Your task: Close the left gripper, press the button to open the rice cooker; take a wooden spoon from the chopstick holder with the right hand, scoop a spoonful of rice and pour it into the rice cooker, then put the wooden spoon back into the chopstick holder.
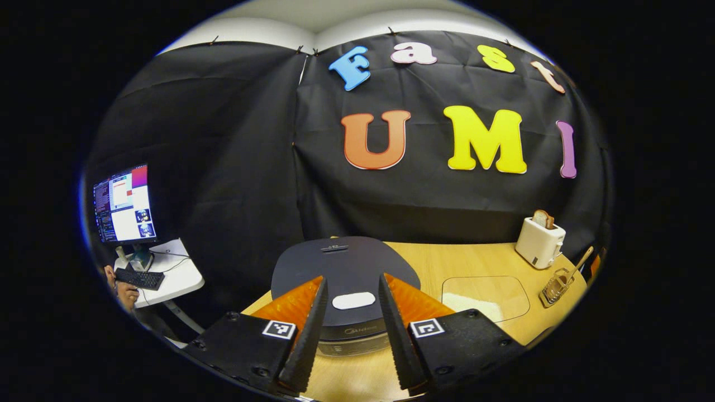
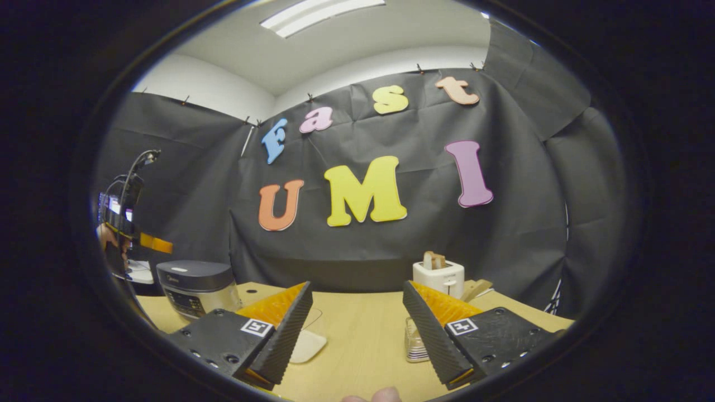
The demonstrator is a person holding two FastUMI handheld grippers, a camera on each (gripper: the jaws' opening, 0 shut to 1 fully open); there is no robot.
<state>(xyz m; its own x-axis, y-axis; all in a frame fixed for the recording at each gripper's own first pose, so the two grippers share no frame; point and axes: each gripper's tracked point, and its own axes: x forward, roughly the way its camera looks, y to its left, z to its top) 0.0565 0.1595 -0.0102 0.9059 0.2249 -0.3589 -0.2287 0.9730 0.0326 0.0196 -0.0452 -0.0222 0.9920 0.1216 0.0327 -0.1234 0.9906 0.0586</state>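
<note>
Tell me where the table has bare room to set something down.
Bare wood lies between the rice cooker and the toaster, behind the clear rice container. The right corner is crowded: toaster, chopstick holder with wooden spoon.

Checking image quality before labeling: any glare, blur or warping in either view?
Left gripper view: sharp; strong fisheye bends the table edge; the monitor is blown out bright; soft sheen on the rice cooker lid. Right gripper view: ceiling light glares at the top; the toaster is crisp; the left rim is dark and smeared.
</note>
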